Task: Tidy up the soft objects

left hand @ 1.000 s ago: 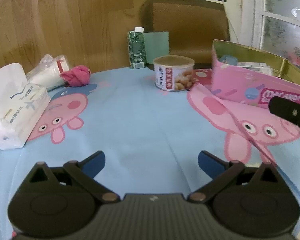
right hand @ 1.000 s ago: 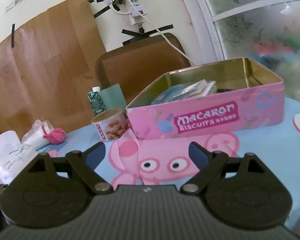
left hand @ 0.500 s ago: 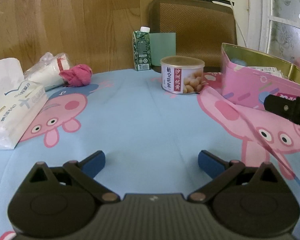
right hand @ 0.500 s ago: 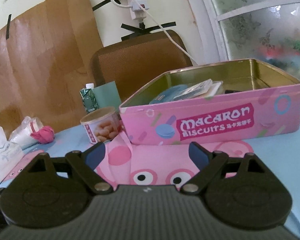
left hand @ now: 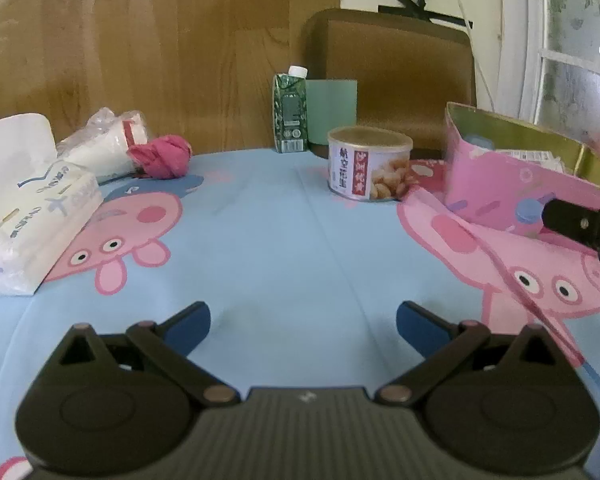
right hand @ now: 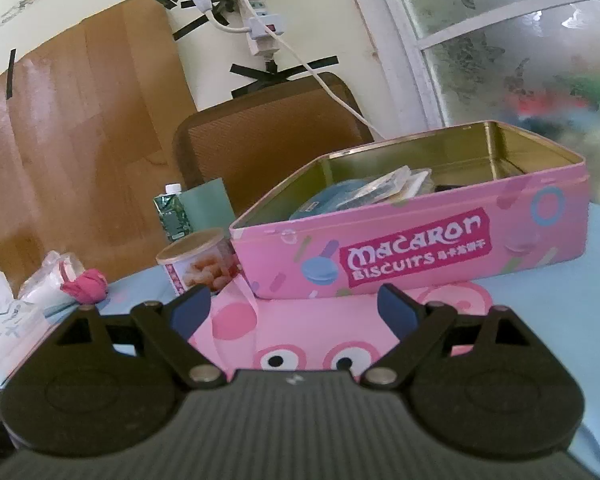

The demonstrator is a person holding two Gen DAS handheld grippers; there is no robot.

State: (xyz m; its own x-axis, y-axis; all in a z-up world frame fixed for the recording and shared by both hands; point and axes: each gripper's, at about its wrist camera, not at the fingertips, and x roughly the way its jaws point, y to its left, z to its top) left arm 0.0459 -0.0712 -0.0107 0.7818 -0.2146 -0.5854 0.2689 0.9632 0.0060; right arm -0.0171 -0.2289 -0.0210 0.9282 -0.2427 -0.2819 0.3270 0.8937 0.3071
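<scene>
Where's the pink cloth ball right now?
The pink cloth ball sits at the far left of the tablecloth, touching the plastic-wrapped white roll, behind the tissue pack.

A wood-panelled wall (left hand: 140, 40) and a brown chair (right hand: 268, 136) are seen behind the table; a frosted window (right hand: 520, 40) is lit by daylight.

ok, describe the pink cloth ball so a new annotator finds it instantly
Start at the wood-panelled wall behind the table's far left. Below it lies a clear plastic bag of white rolls; the magenta cloth ball rests against its right end. It is the only crumpled, dark-pink item there.
</scene>
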